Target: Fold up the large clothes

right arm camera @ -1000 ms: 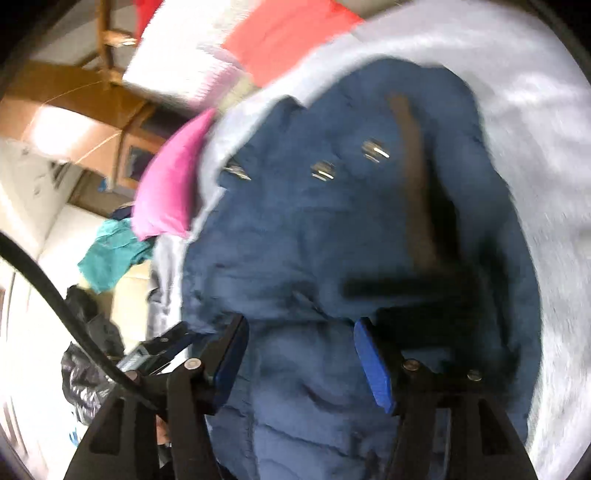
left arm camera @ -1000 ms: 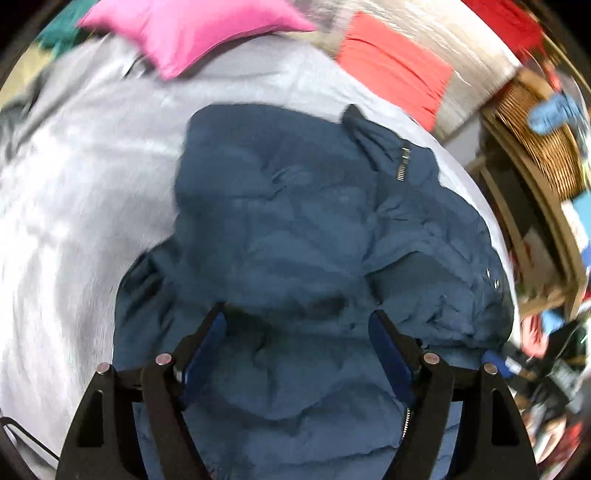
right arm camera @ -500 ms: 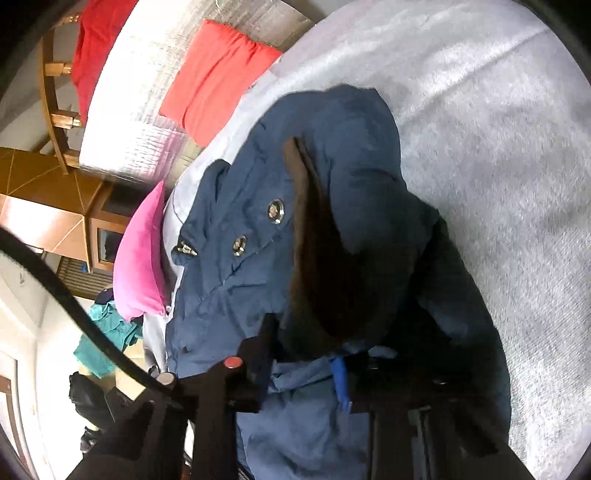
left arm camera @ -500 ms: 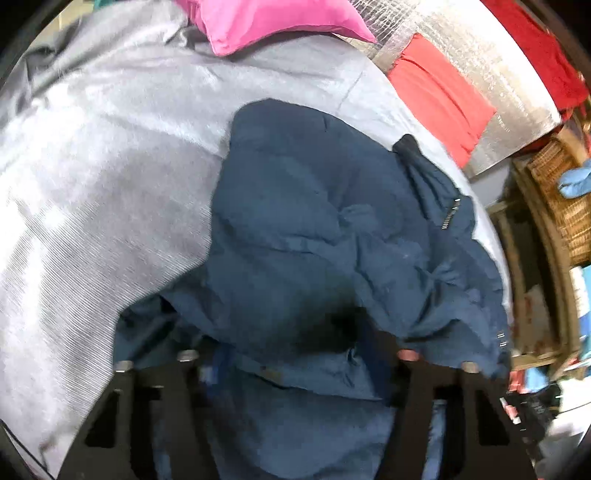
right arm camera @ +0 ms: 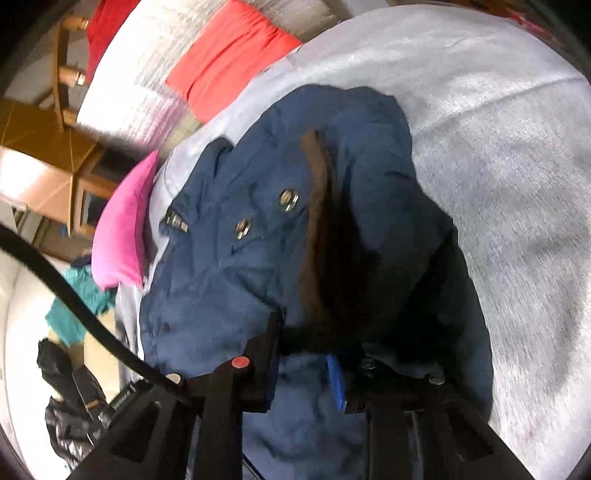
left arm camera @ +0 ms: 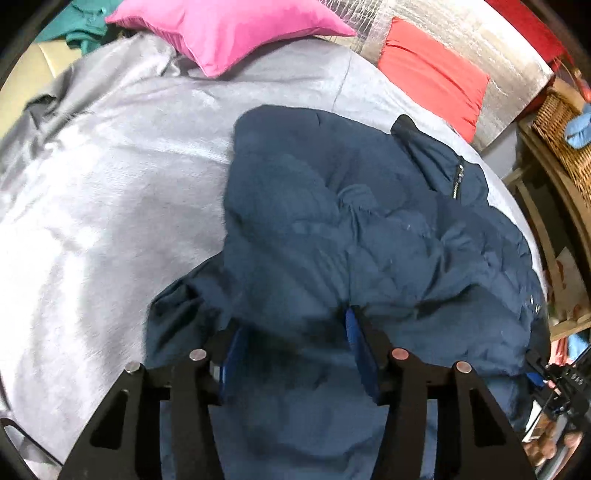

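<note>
A navy padded jacket [left arm camera: 332, 221] lies crumpled on a grey bed cover [left arm camera: 110, 184]. My left gripper [left arm camera: 291, 332] is shut on a thick bunch of its fabric near the lower edge, the blue pads [left arm camera: 352, 343] pressing in from both sides. In the right wrist view the same jacket [right arm camera: 229, 288] shows metal snaps [right arm camera: 288, 199] and a brown lining [right arm camera: 317, 240] along a turned-back flap. There my right gripper [right arm camera: 304, 347] is shut on a fold of jacket just below that lining. A zipper pull [left arm camera: 458, 181] sits near the collar.
A pink pillow [left arm camera: 229, 29] and a red pillow [left arm camera: 432, 70] lie at the head of the bed. To the right stands a wicker basket [left arm camera: 561, 125] on wooden shelving. A teal cloth [right arm camera: 74, 314] and a black cable [right arm camera: 74, 295] are at the left.
Both grippers stood open over the jacket a second ago; both have since closed on its fabric. The cloth has bunched up between the pads.
</note>
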The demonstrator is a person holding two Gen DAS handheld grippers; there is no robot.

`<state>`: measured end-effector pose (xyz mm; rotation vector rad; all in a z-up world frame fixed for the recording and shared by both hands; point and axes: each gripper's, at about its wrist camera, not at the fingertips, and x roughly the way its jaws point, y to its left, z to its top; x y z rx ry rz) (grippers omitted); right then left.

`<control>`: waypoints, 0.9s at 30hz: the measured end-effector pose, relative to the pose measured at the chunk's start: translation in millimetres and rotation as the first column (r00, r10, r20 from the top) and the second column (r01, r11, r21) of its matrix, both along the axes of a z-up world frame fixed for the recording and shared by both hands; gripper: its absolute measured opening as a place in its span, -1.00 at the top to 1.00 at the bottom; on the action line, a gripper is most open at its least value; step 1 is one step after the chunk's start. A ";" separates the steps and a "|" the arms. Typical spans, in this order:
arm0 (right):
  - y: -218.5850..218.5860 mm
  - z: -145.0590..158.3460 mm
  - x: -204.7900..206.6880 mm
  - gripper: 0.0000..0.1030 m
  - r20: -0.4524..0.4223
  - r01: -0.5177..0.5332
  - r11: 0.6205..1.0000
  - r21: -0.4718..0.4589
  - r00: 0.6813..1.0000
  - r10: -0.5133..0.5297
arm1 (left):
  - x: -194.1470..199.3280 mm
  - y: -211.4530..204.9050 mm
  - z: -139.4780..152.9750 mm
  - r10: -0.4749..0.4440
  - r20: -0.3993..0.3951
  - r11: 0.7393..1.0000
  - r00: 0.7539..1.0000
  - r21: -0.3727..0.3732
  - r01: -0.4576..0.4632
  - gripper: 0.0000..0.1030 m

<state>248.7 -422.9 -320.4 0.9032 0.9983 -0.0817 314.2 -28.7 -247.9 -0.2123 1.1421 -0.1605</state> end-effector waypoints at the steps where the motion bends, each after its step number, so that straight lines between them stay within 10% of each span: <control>1: 2.0 2.0 -1.7 0.49 0.000 -0.024 1.000 0.005 1.000 0.024 | -4.0 2.4 3.8 -0.005 0.013 1.000 1.000 0.016 0.005 -0.08; 6: 33.5 30.6 -5.7 0.49 0.100 -0.230 0.973 0.006 0.969 0.228 | -21.5 7.5 34.3 -0.051 0.125 0.999 0.991 0.001 0.051 -0.12; 16: 60.8 34.8 38.3 0.49 0.196 -0.200 0.974 -0.106 0.956 0.218 | 7.5 -62.7 34.7 -0.206 0.233 0.979 0.950 0.049 0.200 -0.28; 27: 71.9 8.9 51.6 0.50 0.088 -0.259 0.962 -0.087 0.960 0.266 | 13.5 -81.0 1.1 -0.244 0.128 0.965 0.961 0.134 0.227 -0.28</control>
